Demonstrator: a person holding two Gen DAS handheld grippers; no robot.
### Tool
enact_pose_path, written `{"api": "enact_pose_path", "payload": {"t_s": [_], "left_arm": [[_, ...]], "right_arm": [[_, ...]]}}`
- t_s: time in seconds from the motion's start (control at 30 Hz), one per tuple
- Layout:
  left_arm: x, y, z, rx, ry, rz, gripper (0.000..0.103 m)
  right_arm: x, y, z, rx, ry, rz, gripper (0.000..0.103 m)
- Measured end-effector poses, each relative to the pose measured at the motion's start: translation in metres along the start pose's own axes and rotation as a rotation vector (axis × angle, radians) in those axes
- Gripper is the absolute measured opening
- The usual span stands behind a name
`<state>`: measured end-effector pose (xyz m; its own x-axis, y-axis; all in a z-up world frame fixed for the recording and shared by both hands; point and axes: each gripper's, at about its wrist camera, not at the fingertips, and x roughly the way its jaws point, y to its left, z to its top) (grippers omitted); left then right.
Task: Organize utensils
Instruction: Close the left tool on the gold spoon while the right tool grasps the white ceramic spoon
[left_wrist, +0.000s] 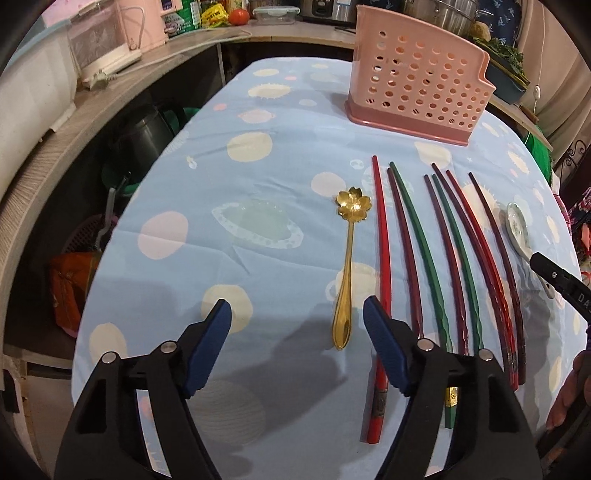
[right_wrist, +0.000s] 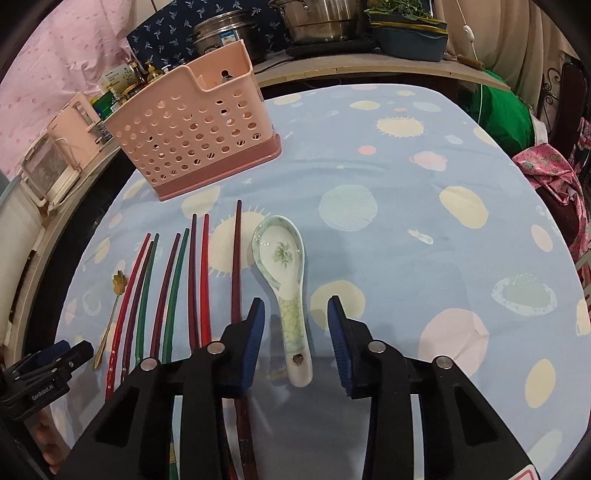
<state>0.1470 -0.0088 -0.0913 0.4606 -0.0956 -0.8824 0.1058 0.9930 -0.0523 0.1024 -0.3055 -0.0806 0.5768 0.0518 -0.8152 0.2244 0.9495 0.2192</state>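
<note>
A pink perforated utensil holder (left_wrist: 417, 79) stands at the far side of the table; it also shows in the right wrist view (right_wrist: 192, 136). Several red, green and dark chopsticks (left_wrist: 443, 258) lie side by side in front of it, also seen in the right wrist view (right_wrist: 177, 288). A gold flower-shaped spoon (left_wrist: 349, 258) lies left of them. A white-green ceramic spoon (right_wrist: 286, 280) lies right of them. My left gripper (left_wrist: 297, 317) is open and empty above the gold spoon's handle. My right gripper (right_wrist: 295, 314) is open, its jaws either side of the ceramic spoon's handle.
The table has a blue cloth with pale dots (left_wrist: 258, 221). A wooden counter (left_wrist: 122, 85) curves round the left and back, carrying appliances, pots (right_wrist: 317, 18) and food boxes. Green and pink fabric (right_wrist: 517, 122) lies off the right edge. Dark containers (left_wrist: 144, 140) stand under the counter.
</note>
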Motion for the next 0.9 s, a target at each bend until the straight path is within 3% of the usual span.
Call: {"api": "enact_pose_path", "payload": {"t_s": [0.13, 0.33, 0.53, 0.6, 0.67, 0.9], "left_arm": [[0.009, 0.001, -0.001, -0.009, 0.020, -0.015, 0.064], [0.012, 0.000, -0.002, 0.001, 0.018, -0.011, 0.057], [0.011, -0.003, -0.005, 0.015, -0.006, -0.018, 0.036], [0.010, -0.002, -0.006, 0.016, -0.008, -0.025, 0.018], [0.009, 0.000, -0.005, 0.004, 0.001, -0.052, 0.009], [-0.004, 0.003, -0.007, -0.003, -0.016, -0.060, 0.002]], "right_arm": [[0.007, -0.002, -0.003, 0.010, 0.022, 0.017, 0.018], [0.008, -0.001, -0.005, 0.004, 0.012, 0.019, 0.017], [0.007, -0.002, -0.009, 0.010, 0.006, 0.024, 0.016], [0.006, -0.001, -0.010, 0.012, 0.010, 0.032, 0.013], [0.004, -0.001, -0.011, 0.016, 0.012, 0.036, 0.011], [-0.014, 0.002, -0.016, 0.006, -0.016, 0.031, 0.011]]}}
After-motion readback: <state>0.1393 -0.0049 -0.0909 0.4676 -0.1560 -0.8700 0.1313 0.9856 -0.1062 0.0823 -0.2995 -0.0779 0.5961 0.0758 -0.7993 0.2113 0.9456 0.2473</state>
